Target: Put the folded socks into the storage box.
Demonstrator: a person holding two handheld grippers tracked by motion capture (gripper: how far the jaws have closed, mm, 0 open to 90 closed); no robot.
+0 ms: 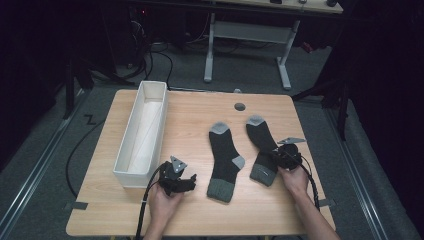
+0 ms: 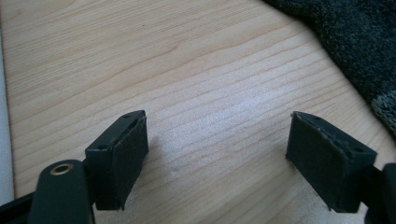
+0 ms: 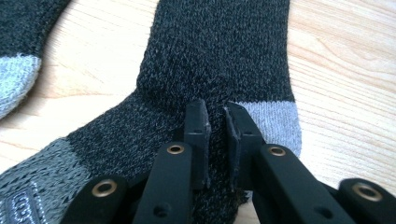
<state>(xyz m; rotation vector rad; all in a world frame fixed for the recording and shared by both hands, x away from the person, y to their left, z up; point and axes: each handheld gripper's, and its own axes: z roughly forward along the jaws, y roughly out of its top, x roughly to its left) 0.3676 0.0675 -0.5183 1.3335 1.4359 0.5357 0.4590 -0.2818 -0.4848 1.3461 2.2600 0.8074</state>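
The right sock (image 1: 262,150) is lying flat at the table's (image 1: 200,220) right side, beside the left sock (image 1: 223,160). The right gripper (image 3: 215,122) is pinching a fold of its fabric near the heel. The left gripper (image 2: 217,156) is resting with jaws wide apart over bare wood, near the white box (image 1: 142,131).

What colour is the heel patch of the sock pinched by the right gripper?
Light grey heel patch; clearest in the right gripper view.

Looked like a lab: dark room, cables (image 1: 150,55) on grey floor (image 1: 45,150), wooden table (image 1: 190,107), white desk frame (image 1: 247,32) behind.
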